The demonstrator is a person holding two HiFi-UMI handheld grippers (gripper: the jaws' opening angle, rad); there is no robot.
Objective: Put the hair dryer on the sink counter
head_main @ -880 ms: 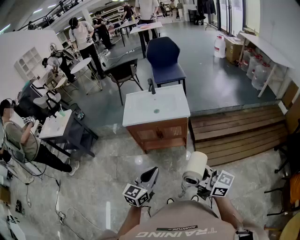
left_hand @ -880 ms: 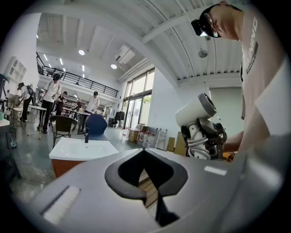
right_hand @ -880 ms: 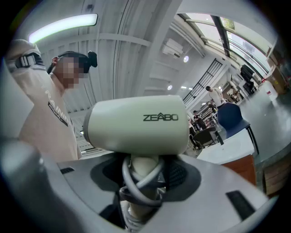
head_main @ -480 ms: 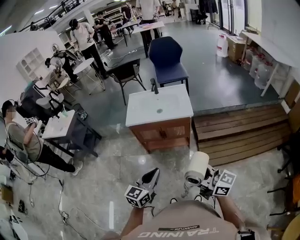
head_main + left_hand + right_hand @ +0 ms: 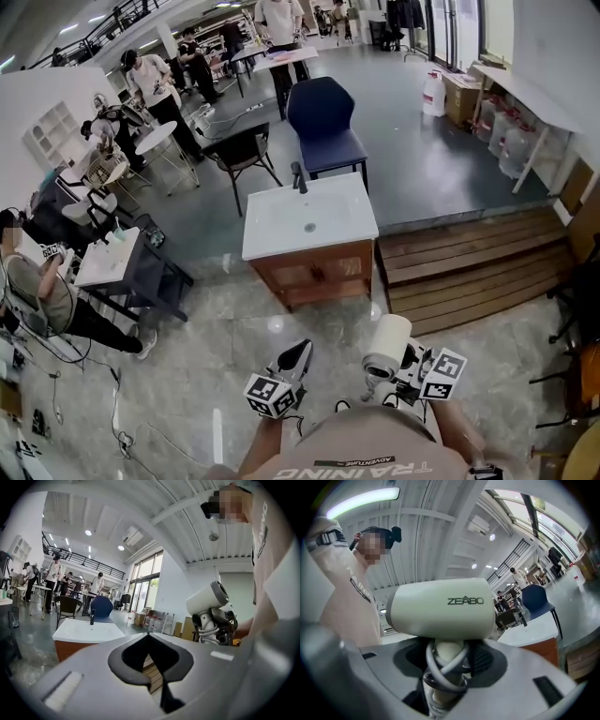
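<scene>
Carrying cream barrel-shaped hair dryer (image 5: 387,343), lower centre, handle pinched in right gripper (image 5: 447,667) | left gripper (image 5: 300,351) pressed together, empty | next: reach white-topped wooden sink counter (image 5: 354,214), mid-frame, lay it down.

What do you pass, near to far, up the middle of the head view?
The right hand-held gripper holding the hair dryer → sink counter → faucet → blue chair → white table at the back.

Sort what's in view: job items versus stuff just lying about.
Job: hair dryer, clamped in the right gripper; sink counter.
Lying about: left gripper, shut and empty; blue chair; black chair; wooden steps.
</scene>
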